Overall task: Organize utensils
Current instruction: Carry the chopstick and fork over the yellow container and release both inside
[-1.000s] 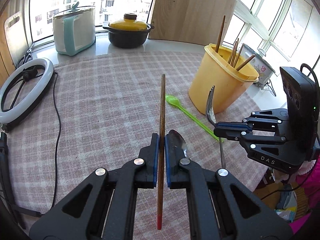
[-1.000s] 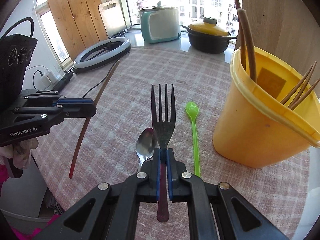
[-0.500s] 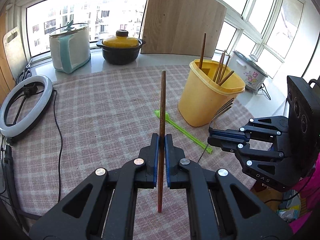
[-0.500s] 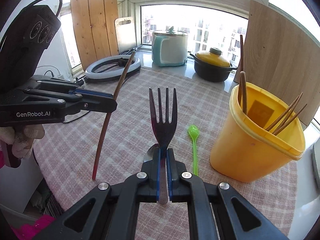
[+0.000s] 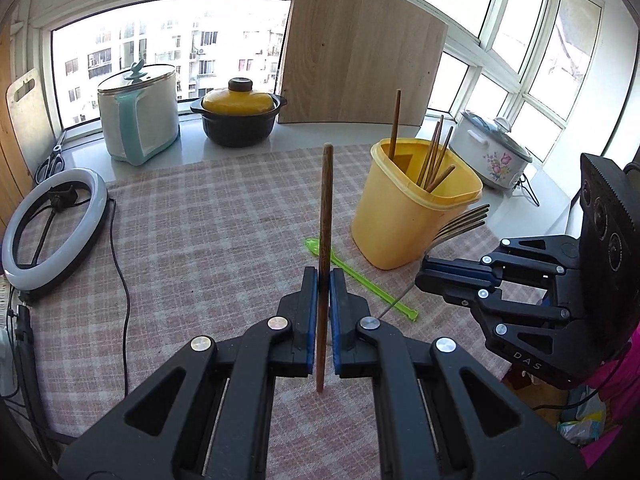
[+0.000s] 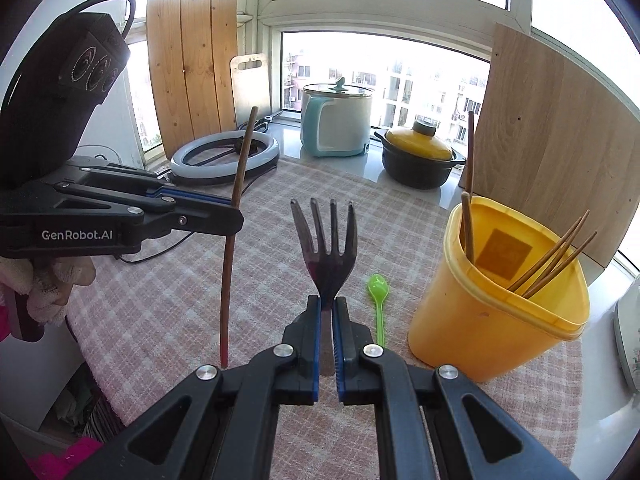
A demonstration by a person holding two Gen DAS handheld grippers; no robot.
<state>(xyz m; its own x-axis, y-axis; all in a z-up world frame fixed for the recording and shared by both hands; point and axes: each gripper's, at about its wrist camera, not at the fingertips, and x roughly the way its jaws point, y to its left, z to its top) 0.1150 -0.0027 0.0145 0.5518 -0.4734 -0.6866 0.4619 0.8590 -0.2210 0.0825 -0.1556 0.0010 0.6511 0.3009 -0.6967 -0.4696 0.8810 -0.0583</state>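
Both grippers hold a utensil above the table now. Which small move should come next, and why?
Probably carry the right gripper toward the yellow container and lower the fork in. The fork is clamped and lifted, the container stands open just to its right, and chopsticks already stand inside. The left gripper, holding one chopstick, is farther away and could follow.

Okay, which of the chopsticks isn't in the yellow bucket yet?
The one clamped upright in the left gripper, the chopstick with the red tip. The other chopsticks stand inside the yellow bucket.
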